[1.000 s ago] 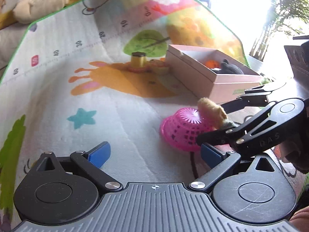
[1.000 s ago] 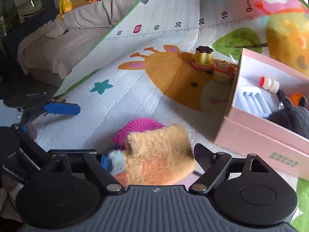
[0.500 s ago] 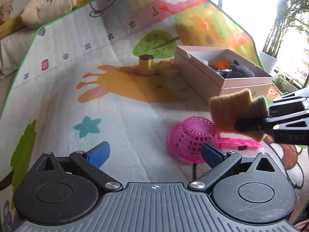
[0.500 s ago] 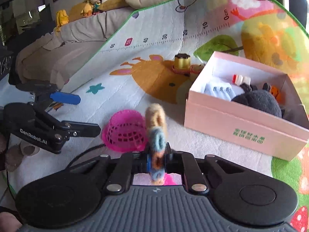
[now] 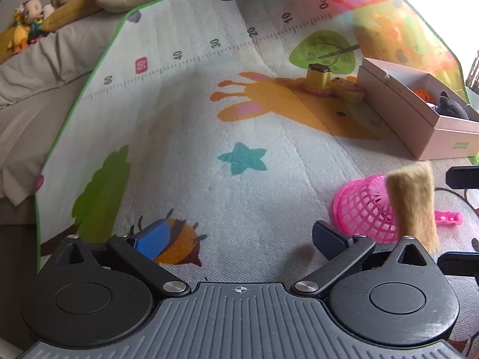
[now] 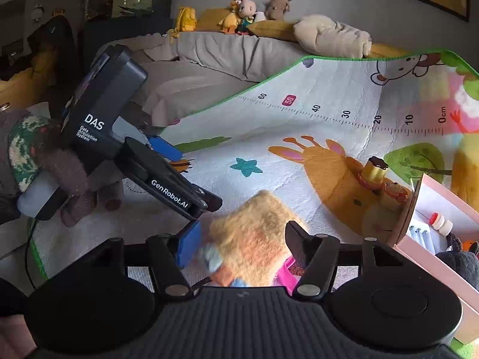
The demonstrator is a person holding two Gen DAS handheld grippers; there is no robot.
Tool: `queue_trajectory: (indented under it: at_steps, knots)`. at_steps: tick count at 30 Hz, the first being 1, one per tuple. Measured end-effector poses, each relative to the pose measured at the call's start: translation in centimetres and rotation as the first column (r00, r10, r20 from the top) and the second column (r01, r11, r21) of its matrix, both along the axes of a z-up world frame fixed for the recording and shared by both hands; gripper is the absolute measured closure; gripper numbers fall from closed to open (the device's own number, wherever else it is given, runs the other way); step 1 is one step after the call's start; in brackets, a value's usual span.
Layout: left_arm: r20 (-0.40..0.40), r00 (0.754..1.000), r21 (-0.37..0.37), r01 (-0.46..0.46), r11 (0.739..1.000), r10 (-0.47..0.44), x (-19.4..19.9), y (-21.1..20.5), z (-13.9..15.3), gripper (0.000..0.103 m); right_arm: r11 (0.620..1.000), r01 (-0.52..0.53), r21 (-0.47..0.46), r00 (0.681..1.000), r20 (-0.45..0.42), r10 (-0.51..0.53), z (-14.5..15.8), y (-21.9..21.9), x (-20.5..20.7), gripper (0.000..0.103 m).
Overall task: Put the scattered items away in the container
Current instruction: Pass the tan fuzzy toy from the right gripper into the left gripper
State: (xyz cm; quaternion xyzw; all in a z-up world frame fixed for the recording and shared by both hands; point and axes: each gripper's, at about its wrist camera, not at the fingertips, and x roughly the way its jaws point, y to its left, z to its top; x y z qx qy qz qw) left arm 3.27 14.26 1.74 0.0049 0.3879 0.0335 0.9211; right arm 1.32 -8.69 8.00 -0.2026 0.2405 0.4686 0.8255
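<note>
The plush toy, a small tan and orange piece with a bit of blue, sits between the fingers of the right tool, low over the play mat and just above the upturned pink basket. The jaws of the right tool have just been opening and now stand half apart. The toy is between them but blurred, and the pads do not seem to press on it, so I judge it loose rather than gripped. The left tool is spread wide with nothing between its fingers, hovering over bare mat to the left.

The toy looks light, soft and squashy. It should compress under the pads and will not break if it drops, but the fuzzy pile may slide and the body flops when held by one end. A pinch across the thick middle seems the safest hold.

The pink box stands to the right, open-topped, with a dark plush and small items already inside. Its near wall has to be cleared from above. The two tools are near each other, so the left one wants keeping back. A yellow toy block stands by the far left corner of the box, and the mat to the left and far side is open.
</note>
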Motion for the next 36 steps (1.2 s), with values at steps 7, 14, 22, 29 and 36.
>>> queue_trajectory:
  at_steps: [7,14,22,29,36]
  knots:
    - [0.003,1.0,-0.026,-0.024,0.999,0.024,-0.2,0.8,-0.1,0.0,0.986,0.15,-0.069,0.984,-0.086,-0.156,-2.6,-3.4,2.9,0.071]
    - [0.03,1.0,-0.043,-0.001,0.999,0.002,-0.2,0.0,0.9,0.0,0.982,0.18,-0.051,0.973,-0.139,-0.185,-4.2,-4.5,4.9,0.073]
    - [0.055,0.998,-0.046,0.037,0.998,-0.035,0.5,-1.7,1.9,0.0,0.925,0.371,-0.087,0.916,-0.133,-0.38,-3.9,-8.2,5.3,0.078]
    - [0.102,0.968,-0.105,0.238,0.966,-0.228,0.2,-5.4,2.3,0.0,0.932,0.362,-0.031,0.918,-0.162,-0.362,-3.0,-9.9,4.0,0.077]
    - [0.104,0.901,-0.021,0.426,0.904,-0.422,0.5,-11.6,0.6,0.0,0.922,0.387,-0.02,0.905,-0.181,-0.384,-3.4,-9.7,4.9,0.069]
